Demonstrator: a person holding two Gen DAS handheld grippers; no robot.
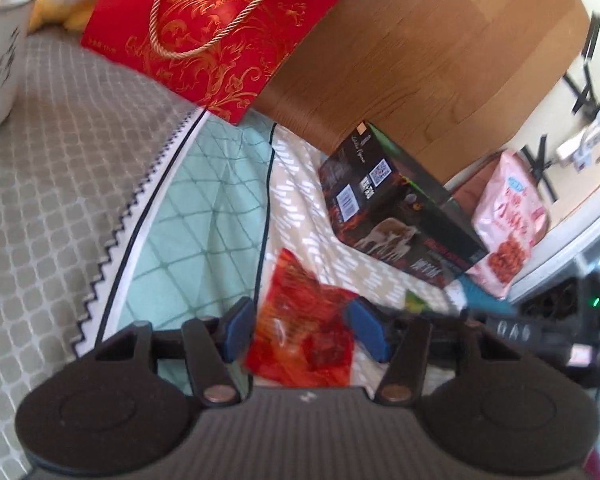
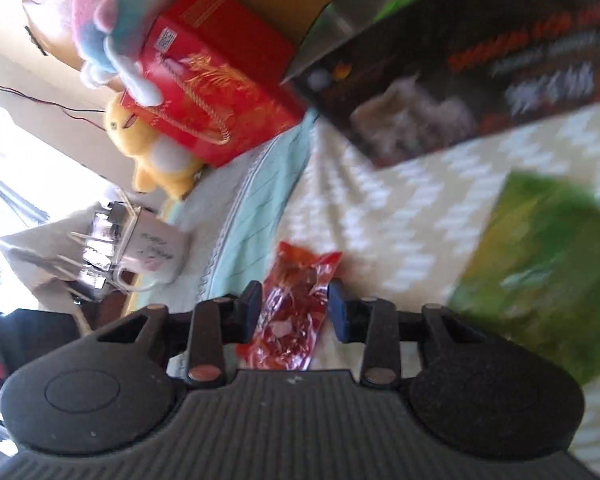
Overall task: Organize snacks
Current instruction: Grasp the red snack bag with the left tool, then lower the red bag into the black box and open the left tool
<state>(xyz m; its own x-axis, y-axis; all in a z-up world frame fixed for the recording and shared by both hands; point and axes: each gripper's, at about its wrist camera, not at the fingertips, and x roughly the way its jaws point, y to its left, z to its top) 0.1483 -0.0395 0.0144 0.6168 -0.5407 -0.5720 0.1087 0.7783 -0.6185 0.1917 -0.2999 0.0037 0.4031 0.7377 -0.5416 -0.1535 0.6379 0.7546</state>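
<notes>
I count one red packet point(image 1: 302, 320), one black box point(image 1: 396, 216), one red gift box point(image 1: 204, 36), one pink bag point(image 1: 508, 220), one green bag point(image 2: 540, 264), two plush toys point(image 2: 156, 152), one mug point(image 2: 156, 252).

A snack packet point(image 1: 304, 328) is laid flat on the bed point(image 1: 60, 200), right between the left tongs point(image 1: 300, 326). Further back, a dark box point(image 1: 396, 216) is propped against the headboard point(image 1: 420, 60), a pouch point(image 1: 508, 220) tucked just right of it, a gift bag point(image 1: 204, 40) off left.
</notes>
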